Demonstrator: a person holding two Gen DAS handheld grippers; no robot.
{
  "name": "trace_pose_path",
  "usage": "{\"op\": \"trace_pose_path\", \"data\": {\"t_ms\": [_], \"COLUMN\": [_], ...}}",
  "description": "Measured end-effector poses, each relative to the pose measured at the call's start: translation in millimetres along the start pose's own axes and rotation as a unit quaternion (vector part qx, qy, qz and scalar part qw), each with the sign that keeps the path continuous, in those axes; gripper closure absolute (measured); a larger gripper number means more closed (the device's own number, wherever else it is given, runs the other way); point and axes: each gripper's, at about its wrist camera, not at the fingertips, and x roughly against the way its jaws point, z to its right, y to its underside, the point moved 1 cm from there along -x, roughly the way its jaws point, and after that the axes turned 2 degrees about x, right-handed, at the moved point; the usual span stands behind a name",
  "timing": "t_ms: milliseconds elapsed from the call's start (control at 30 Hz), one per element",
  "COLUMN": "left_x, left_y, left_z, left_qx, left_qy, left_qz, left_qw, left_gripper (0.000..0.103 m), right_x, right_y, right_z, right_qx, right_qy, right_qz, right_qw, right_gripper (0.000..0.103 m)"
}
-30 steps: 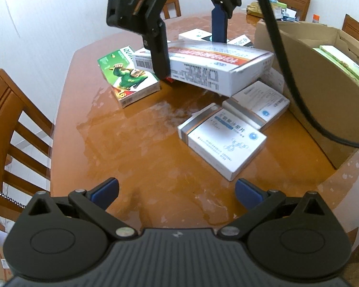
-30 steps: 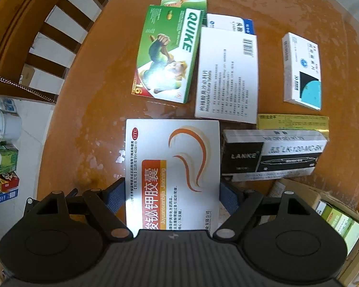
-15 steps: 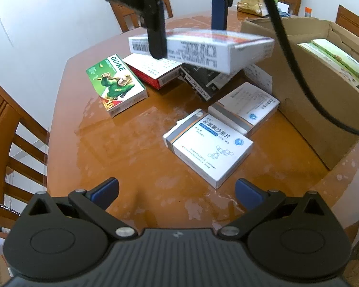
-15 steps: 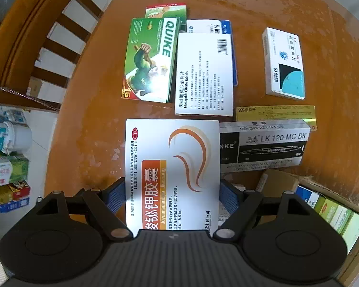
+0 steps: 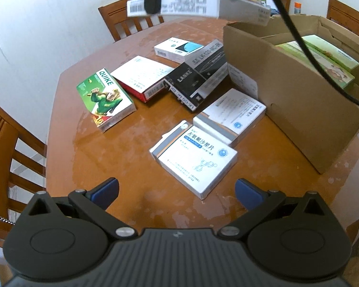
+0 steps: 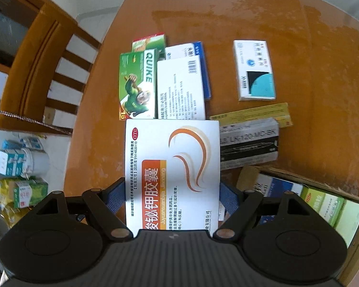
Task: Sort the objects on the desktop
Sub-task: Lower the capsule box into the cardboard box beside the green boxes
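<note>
Bare surface (image 5: 122, 157) lies open in front of the left tongs (image 5: 177, 190), between the green QUIKE box (image 5: 105, 100) and the nearest white medicine box (image 5: 196, 160). To the right the cardboard carton (image 5: 296, 100) walls off passage. Chairs (image 5: 4, 157) hem in the left and far edges.

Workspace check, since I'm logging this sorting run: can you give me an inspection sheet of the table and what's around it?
Surface: wooden table, glossy, smeared.
Job's things: white medicine box held above the table; green QUIKE box, black LANKE box and other medicine boxes lie on the table; cardboard box already holds some boxes.
Clutter: nothing seen on the table beyond the boxes.
Grippers: right gripper shut on the white medicine box; left gripper open, empty.
Cables: black cable hangs across the cardboard box.
Surroundings: wooden chairs; packages on the floor.
</note>
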Motion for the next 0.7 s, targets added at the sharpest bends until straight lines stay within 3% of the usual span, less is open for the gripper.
{"op": "trace_pose_path", "data": {"t_ms": [700], "left_x": [4.4], "left_y": [-20.8], "left_z": [35.2], "left_qx": [-0.056], "left_qy": [0.018], "left_qz": [0.014], "left_qw": [0.9981], "left_gripper": [0.000], "right_x": [56.9], "right_y": [67.1], "right_z": [97.6], "right_qx": [-0.083], "right_qy": [0.005], "right_qz": [0.057], "right_qw": [0.995], "right_gripper": [0.019]}}
